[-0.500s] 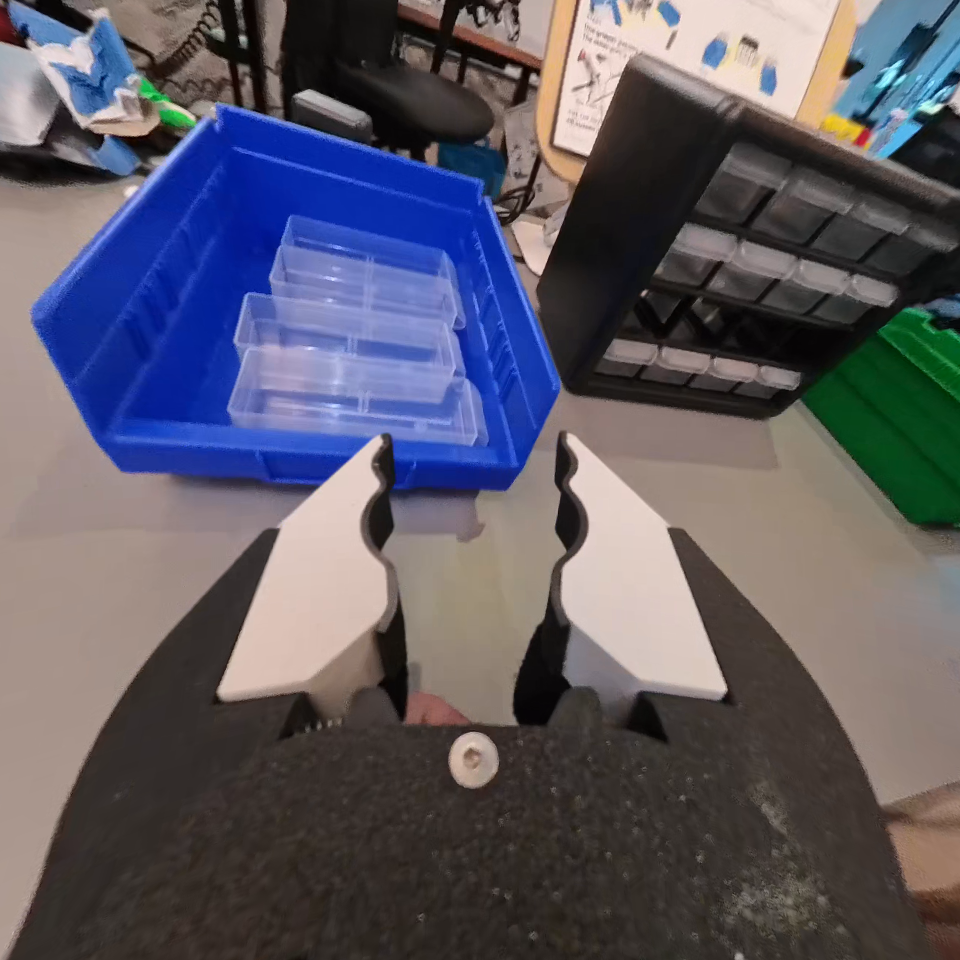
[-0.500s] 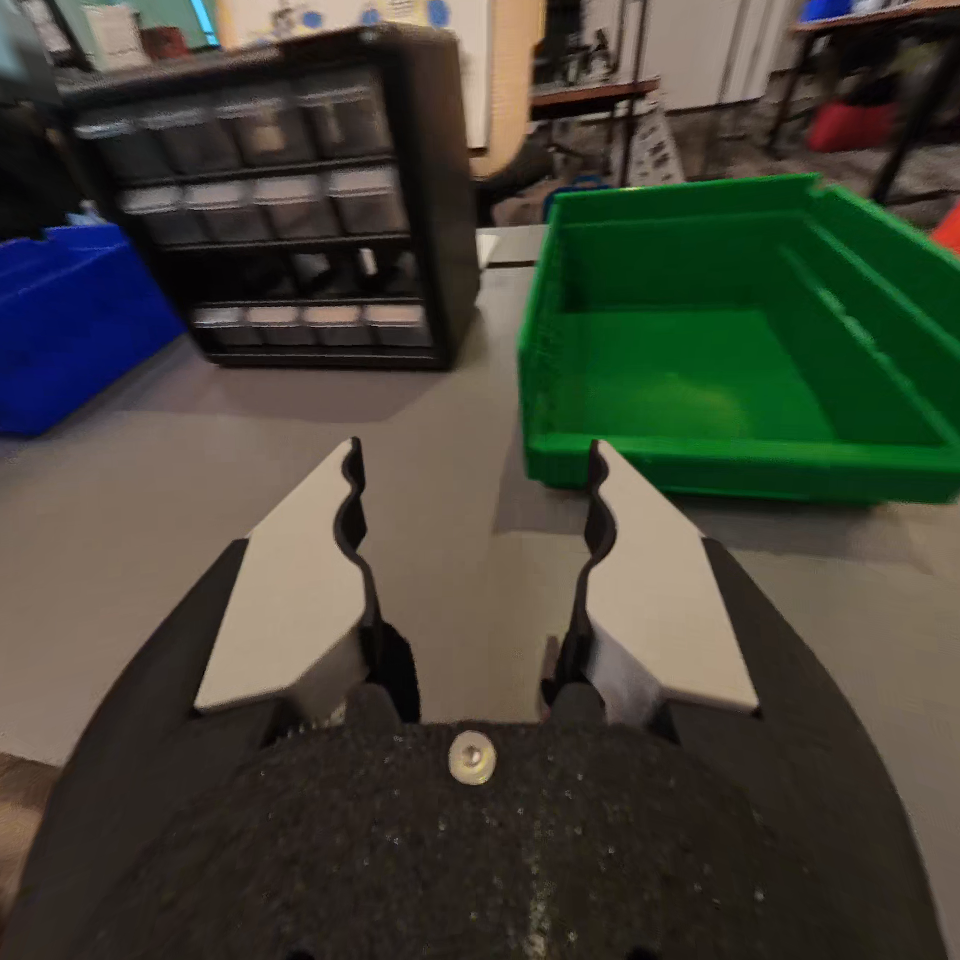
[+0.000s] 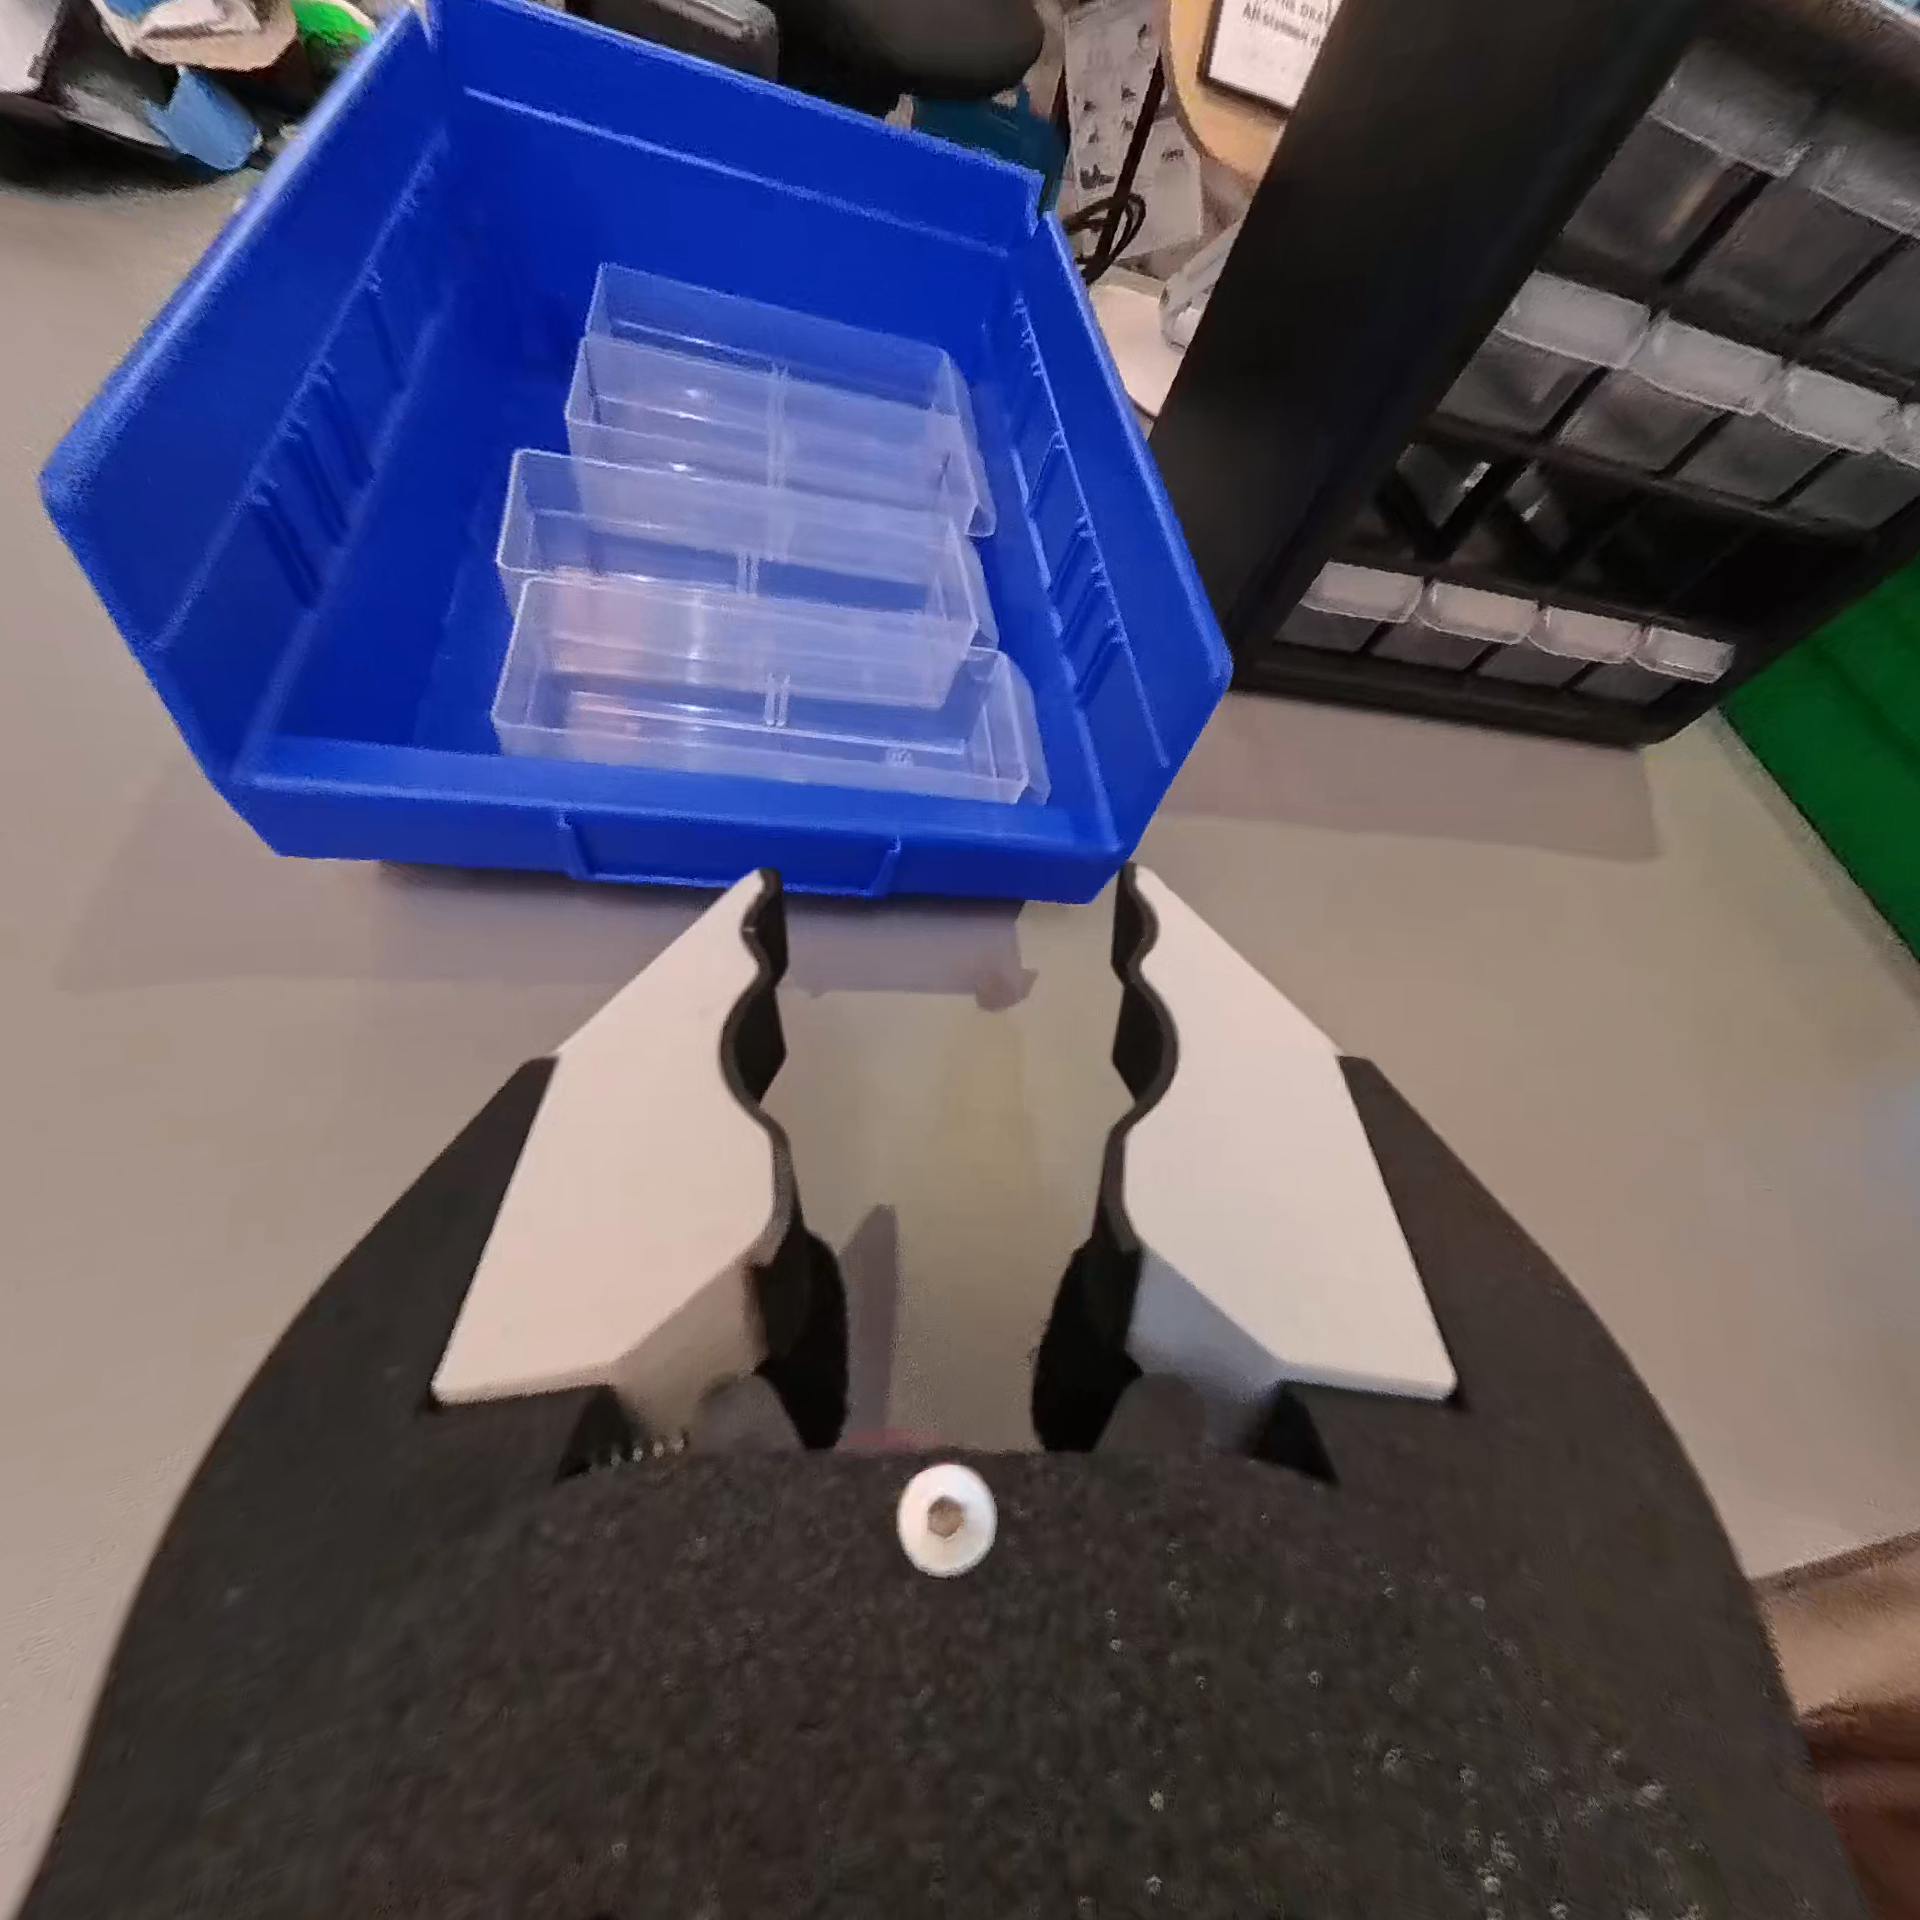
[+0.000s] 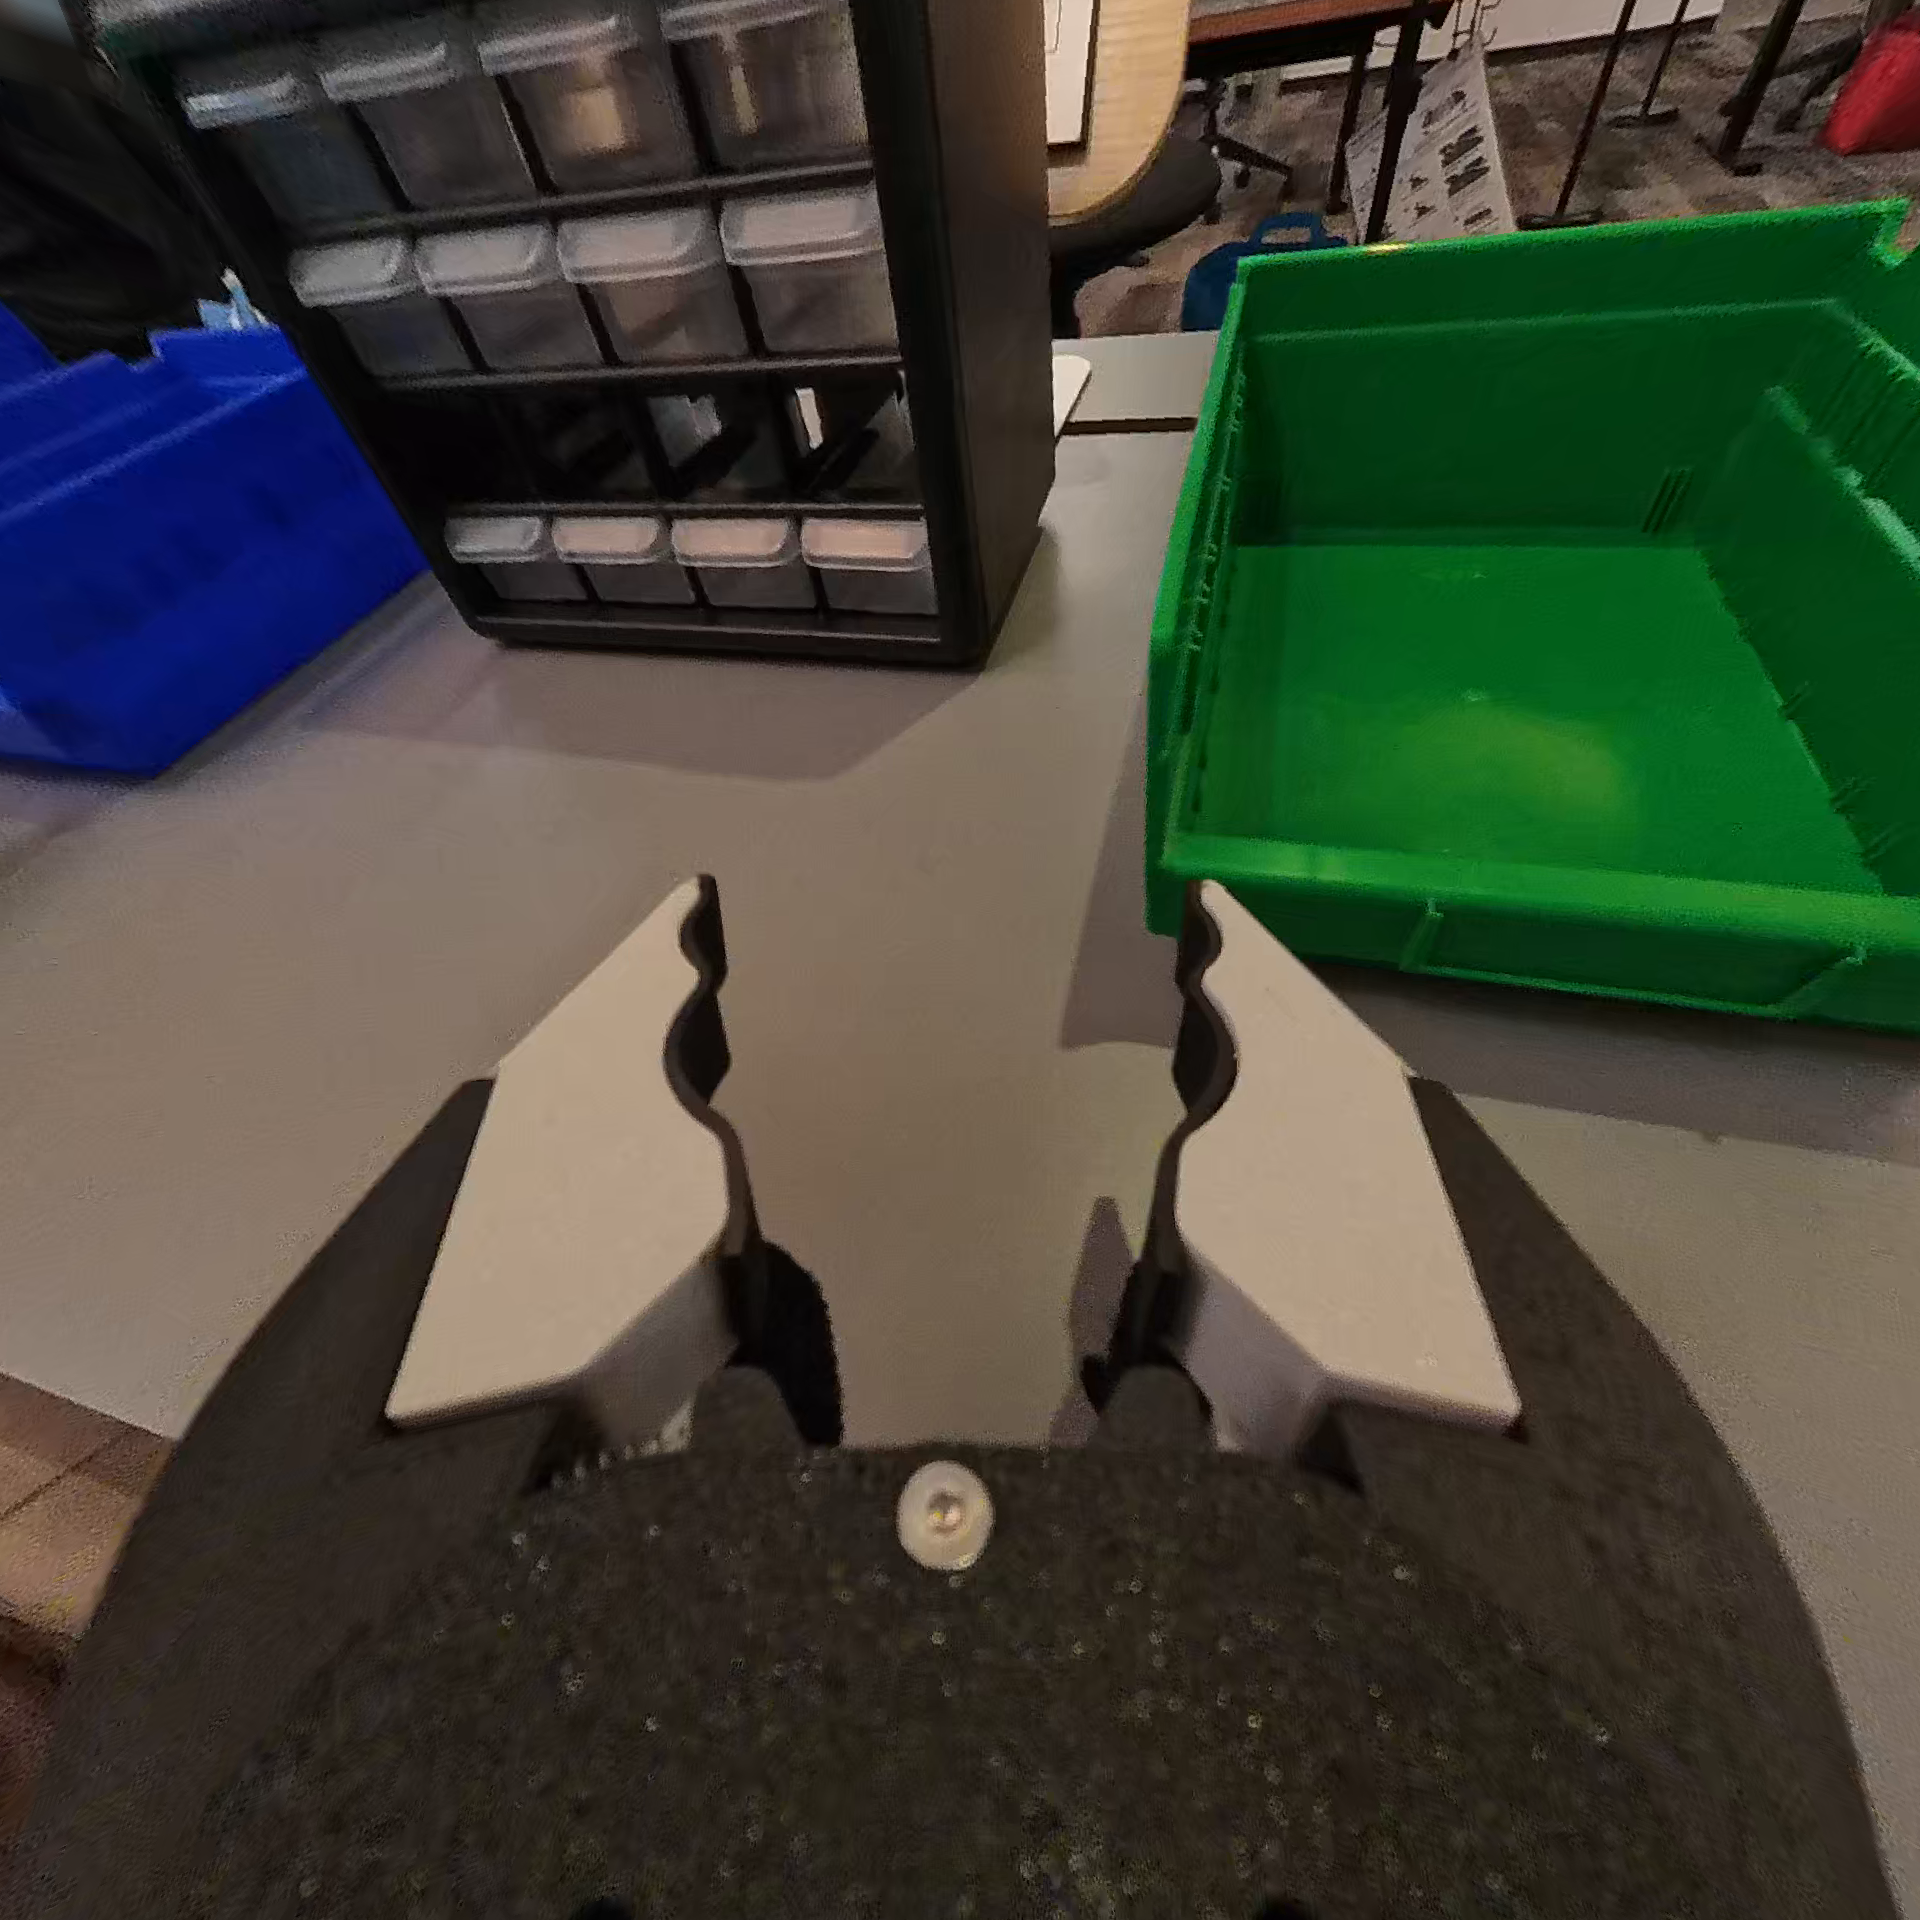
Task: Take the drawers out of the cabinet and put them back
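Grey counter (image 4: 312, 987) carries everything, with chair legs and clutter blurred behind it. Largest on it is the green bin (image 4: 1538, 935), standing at the right of the right wrist view with nothing visible inside. Opposite it, the blue bin (image 3: 260, 582) sits straight ahead in the left wrist view and shows as a blue edge (image 4: 156, 582) at the left of the right wrist view.

Between the two bins stands the black cabinet (image 4: 966, 312), upright, its front toward the grippers. Its top two rows and its bottom row hold clear drawers, while the third row (image 4: 675, 442) shows dark open slots. Four clear drawers (image 3: 748, 561) lie inside the blue bin, side by side across its floor and overlapping a little, long sides toward the camera. Nearest the bin's front wall is one drawer (image 3: 769, 717).

Left gripper (image 3: 945, 883) hangs over the bare counter just short of the blue bin's front wall, its jaws spread wide with nothing between them. Right gripper (image 4: 951, 894) hangs over the counter in front of the cabinet, near the green bin's near corner, its jaws likewise spread and holding nothing.
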The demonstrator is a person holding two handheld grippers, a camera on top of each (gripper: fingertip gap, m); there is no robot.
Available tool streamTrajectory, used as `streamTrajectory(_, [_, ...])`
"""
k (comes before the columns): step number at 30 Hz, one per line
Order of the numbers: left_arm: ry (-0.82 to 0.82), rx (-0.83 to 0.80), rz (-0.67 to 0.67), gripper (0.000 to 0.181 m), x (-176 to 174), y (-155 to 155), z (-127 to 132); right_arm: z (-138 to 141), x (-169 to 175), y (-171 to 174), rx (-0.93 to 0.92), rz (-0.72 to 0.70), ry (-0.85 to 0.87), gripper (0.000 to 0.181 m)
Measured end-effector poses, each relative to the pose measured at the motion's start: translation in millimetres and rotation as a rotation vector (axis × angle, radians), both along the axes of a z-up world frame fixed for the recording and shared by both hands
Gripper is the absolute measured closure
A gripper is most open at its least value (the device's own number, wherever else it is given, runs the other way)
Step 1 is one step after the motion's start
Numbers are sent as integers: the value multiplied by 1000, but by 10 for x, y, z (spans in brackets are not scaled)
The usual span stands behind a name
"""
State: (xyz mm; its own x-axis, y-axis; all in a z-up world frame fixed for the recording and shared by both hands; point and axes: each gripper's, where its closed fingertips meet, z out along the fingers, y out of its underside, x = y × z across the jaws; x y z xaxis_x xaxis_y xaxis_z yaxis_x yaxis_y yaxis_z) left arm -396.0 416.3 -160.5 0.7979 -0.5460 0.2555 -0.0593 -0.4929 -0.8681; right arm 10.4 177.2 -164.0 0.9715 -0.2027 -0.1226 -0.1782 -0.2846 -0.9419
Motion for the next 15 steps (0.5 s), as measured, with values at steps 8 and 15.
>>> streamTrajectory(8, [93,-20,4,121,-36,74,-151,-33,-42,89,-25,10,40,99])
streamTrajectory(15, [154,-21,13,128,-52,156,-208,-62,-88,88,-34,32,45,105])
